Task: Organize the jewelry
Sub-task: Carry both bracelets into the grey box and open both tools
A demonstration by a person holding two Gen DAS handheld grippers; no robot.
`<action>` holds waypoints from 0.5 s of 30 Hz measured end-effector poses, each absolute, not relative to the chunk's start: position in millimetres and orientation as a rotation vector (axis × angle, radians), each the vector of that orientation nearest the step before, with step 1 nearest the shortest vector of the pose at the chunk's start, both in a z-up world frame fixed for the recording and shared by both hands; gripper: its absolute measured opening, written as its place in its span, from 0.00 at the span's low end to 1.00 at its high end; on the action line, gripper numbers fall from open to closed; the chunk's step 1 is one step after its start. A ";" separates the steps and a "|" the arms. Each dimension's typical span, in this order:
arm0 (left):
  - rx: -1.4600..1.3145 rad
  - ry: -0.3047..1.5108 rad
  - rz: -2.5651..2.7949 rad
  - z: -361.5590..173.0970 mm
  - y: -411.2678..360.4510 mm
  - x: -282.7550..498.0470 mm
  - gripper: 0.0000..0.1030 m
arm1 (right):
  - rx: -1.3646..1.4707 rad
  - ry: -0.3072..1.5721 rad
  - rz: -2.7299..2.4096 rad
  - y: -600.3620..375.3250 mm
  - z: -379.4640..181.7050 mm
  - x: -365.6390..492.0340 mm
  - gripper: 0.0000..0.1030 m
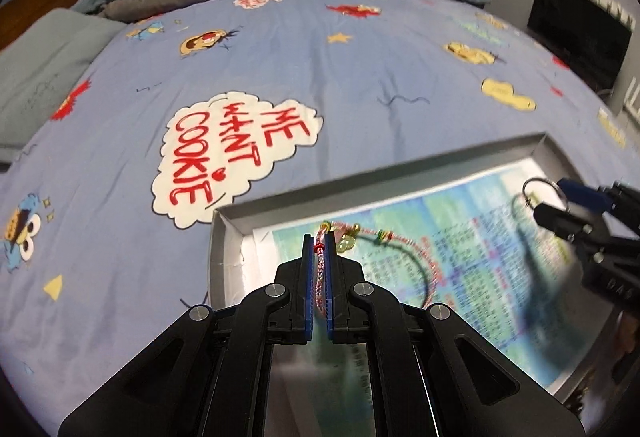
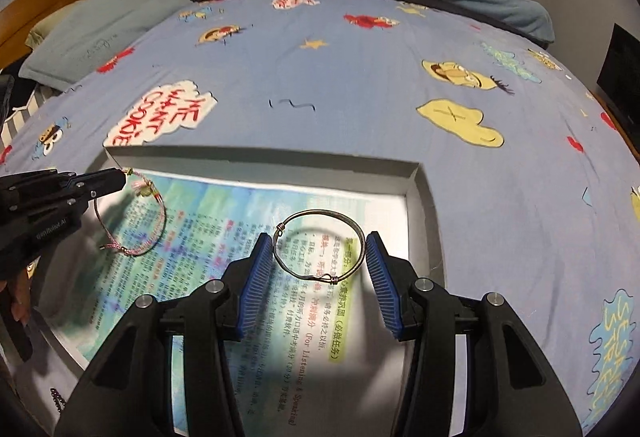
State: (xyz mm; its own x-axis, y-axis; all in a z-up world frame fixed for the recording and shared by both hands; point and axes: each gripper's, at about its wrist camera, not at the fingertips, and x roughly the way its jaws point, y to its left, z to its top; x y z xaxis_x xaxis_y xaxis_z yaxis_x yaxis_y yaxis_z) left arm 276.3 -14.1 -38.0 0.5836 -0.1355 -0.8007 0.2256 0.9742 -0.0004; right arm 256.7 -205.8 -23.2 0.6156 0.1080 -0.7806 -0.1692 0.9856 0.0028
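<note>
Pink braided cord bracelet (image 1: 320, 269): light, limp, pinched in left gripper (image 1: 319, 237). Thin silver wire bangle (image 2: 319, 246): stiff, springy, clamped across its sides by right gripper (image 2: 320, 257).

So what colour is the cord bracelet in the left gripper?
Pink-and-white braided cord bracelet, small gold charm; clearest in the right wrist view, pinched in the left gripper.

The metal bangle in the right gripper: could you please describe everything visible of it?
The metal bangle is a thin, dull silver-grey wire hoop with two small coiled wire wraps on its rim. It is held between the blue ribbed pads of the right gripper, pressed at opposite sides, above the printed sheet inside the grey box.
</note>
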 end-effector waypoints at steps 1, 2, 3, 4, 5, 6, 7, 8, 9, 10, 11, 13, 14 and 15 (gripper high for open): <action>0.106 0.925 -0.212 -38.5 -14.7 275.5 0.05 | -0.073 0.896 0.159 -205.6 -23.9 257.1 0.47; 0.108 0.923 -0.211 -39.5 -14.6 275.2 0.05 | -0.074 0.898 0.156 -205.8 -24.4 257.2 0.47; 0.110 0.927 -0.209 -40.5 -14.6 275.4 0.05 | -0.074 0.900 0.154 -205.4 -24.4 257.7 0.47; 0.111 0.933 -0.207 -41.8 -14.6 276.3 0.05 | -0.074 0.903 0.154 -205.3 -24.9 258.3 0.47; 0.112 0.940 -0.204 -43.0 -14.7 277.3 0.05 | -0.071 0.912 0.152 -206.0 -26.0 259.2 0.47; 0.114 0.945 -0.202 -43.9 -14.9 277.8 0.05 | -0.069 0.915 0.151 -206.6 -26.9 259.7 0.47; 0.118 0.945 -0.197 -44.4 -15.4 277.8 0.05 | -0.066 0.918 0.152 -206.7 -27.5 259.6 0.47; 0.123 0.945 -0.195 -44.6 -16.3 277.7 0.07 | -0.061 0.921 0.153 -207.2 -28.2 259.8 0.47; 0.127 0.943 -0.192 -44.6 -17.1 277.9 0.14 | -0.054 0.922 0.158 -207.9 -28.8 259.5 0.47; 0.136 0.936 -0.186 -44.2 -18.3 276.8 0.18 | -0.051 0.923 0.160 -208.0 -29.1 259.4 0.47; 0.140 0.930 -0.184 -43.7 -19.1 276.5 0.23 | -0.049 0.924 0.160 -208.4 -29.6 259.5 0.47; 0.146 0.926 -0.181 -43.5 -19.9 276.0 0.23 | -0.048 0.925 0.156 -208.5 -29.9 260.0 0.47; 0.148 0.927 -0.177 -43.4 -20.0 276.1 0.25 | -0.049 0.924 0.156 -208.1 -29.9 259.9 0.48; 0.148 0.926 -0.176 -43.0 -19.7 275.9 0.29 | -0.051 0.923 0.155 -207.7 -29.7 259.7 0.48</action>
